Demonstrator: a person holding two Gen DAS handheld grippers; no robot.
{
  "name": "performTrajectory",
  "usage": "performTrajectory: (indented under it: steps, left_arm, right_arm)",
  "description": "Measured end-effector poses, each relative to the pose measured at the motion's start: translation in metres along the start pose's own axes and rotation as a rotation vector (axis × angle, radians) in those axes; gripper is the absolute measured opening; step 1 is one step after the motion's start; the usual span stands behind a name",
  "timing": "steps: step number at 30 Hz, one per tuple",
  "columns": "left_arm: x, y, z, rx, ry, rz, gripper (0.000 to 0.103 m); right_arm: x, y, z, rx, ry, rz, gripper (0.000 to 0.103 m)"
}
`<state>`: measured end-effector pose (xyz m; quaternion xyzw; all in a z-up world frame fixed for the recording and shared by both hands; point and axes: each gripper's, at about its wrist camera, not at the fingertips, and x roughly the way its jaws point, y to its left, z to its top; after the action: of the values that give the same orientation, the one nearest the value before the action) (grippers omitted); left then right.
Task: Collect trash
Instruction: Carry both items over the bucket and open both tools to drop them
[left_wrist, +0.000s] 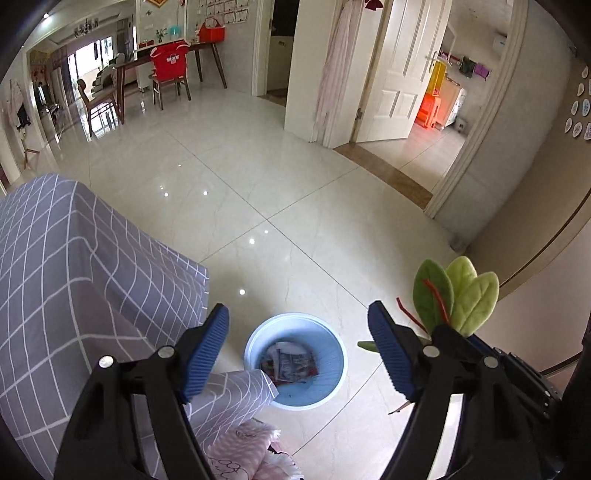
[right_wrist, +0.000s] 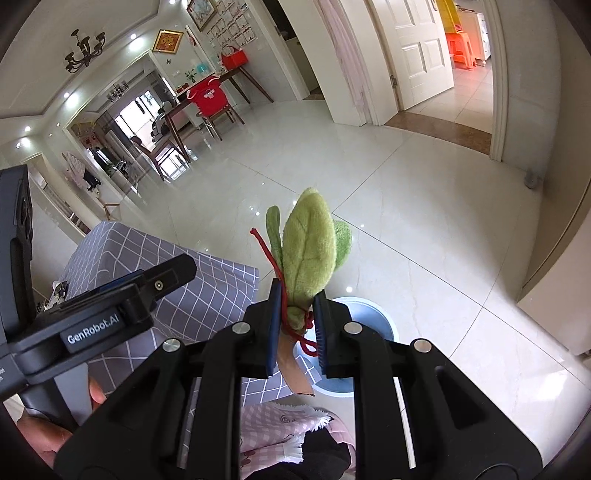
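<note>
Black arms of the left gripper (left_wrist: 297, 354) fill the bottom of its own view, and its blue ribbed pads (left_wrist: 207, 349) stand wide apart with nothing between them. Straight below the gap sits a round blue bin (left_wrist: 334, 384) on the pale tiled floor (left_wrist: 295, 206). Inside the bin lies crumpled printed packaging (left_wrist: 291, 365), red, white and dark, piled toward the side nearer the table; the rest of the bin's blue bottom is bare. A corner of grey checked tablecloth (left_wrist: 74, 266) hangs down at the left and overlaps the bin's near rim.

In the right wrist view the right gripper (right_wrist: 297, 325) is clamped on a plush leaf bundle (right_wrist: 308, 251): green fabric leaves tied with red cord (right_wrist: 280, 280) at the base, where the pads pinch them. A flat tan strip (right_wrist: 293, 369) hangs down from the bundle between the fingers. The leaves point up and away from the camera, and the blue bin (right_wrist: 384, 321) shows just behind and below them, partly hidden by the fingers. The same bundle appears at the right of the left wrist view, beside that gripper's right finger and off to the side of the bin, not over it.

Pink checked cloth (right_wrist: 273, 424) lies below both grippers. A person's hand (right_wrist: 48, 439) holds the left gripper's handle at the lower left. Farther off stand a wooden table (left_wrist: 166, 62) and a chair with a red cover (left_wrist: 170, 62).
</note>
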<state>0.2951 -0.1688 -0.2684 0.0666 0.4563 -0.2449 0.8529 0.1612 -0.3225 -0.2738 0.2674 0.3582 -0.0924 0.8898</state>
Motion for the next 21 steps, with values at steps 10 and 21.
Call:
performTrajectory:
  steps: [10,21]
  left_arm:
    - [-0.012,0.011,-0.009,-0.031,-0.008,0.014,0.076]
    - [-0.035,0.034,-0.002,-0.083,-0.070,0.027,0.078]
  right_arm:
    - [0.002,0.001,0.004,-0.005,0.004,0.009,0.017]
    - [0.024,0.000,0.015,0.013,-0.059,-0.014,0.079]
